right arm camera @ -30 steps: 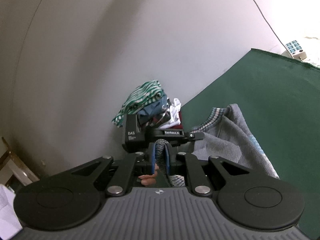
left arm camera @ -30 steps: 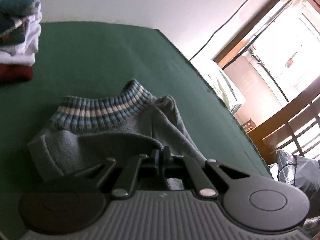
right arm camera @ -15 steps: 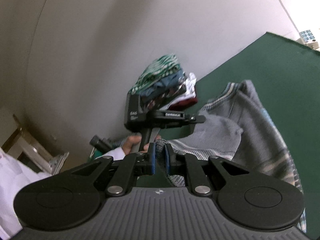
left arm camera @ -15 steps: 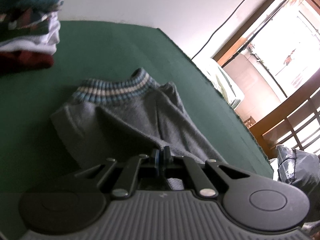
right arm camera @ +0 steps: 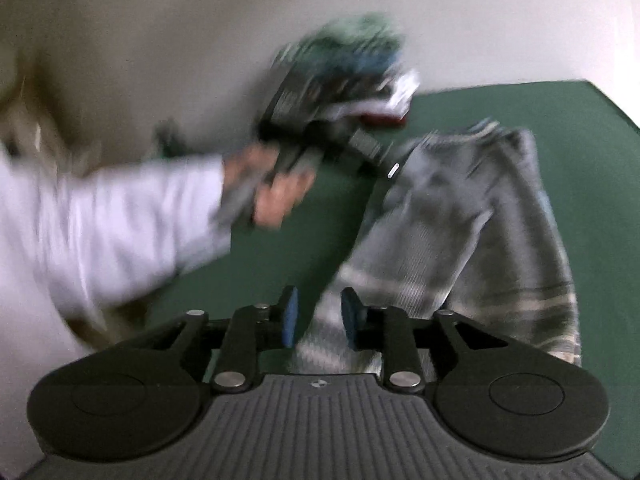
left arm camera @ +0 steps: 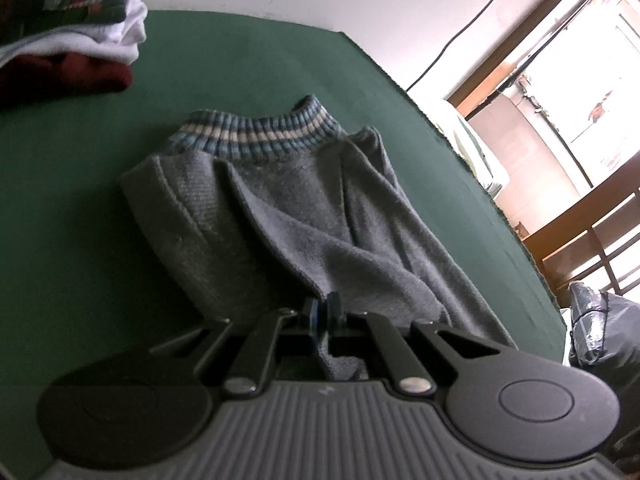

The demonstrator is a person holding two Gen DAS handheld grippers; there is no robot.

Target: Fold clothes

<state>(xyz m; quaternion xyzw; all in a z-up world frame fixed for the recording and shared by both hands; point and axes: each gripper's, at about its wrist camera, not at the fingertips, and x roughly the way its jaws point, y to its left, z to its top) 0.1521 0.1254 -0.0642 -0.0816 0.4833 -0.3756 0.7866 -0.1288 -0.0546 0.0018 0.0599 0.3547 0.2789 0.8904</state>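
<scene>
Grey knit sweater point(left arm camera: 304, 216) is lying on the green table cover point(left arm camera: 248, 72), partly folded, with its striped ribbed band point(left arm camera: 256, 136) at the far end and loose ridges running down the middle. Left gripper point(left arm camera: 322, 312) is pinching a fold of the grey fabric at the near edge, jaws fully closed on it. Right gripper point(right arm camera: 320, 316) is sitting at the sweater's ribbed striped hem; its jaws have just been opening and are standing partly apart, with the hem point(right arm camera: 324, 344) lying between the blue pads point(right arm camera: 290, 316) but apparently not pressed by them, so this looks like a release. The right wrist view is blurring, so finer contact is hard to tell. A person's hand point(right arm camera: 276, 192) in a white sleeve point(right arm camera: 112, 216) is holding the other gripper there. Stack of folded clothes point(left arm camera: 64, 28) is sitting at the far corner, well apart from the sweater. Judging progress: earlier garments seem done; this sweater is mid-fold, still needing smoothing, a final fold, and stacking.
</scene>
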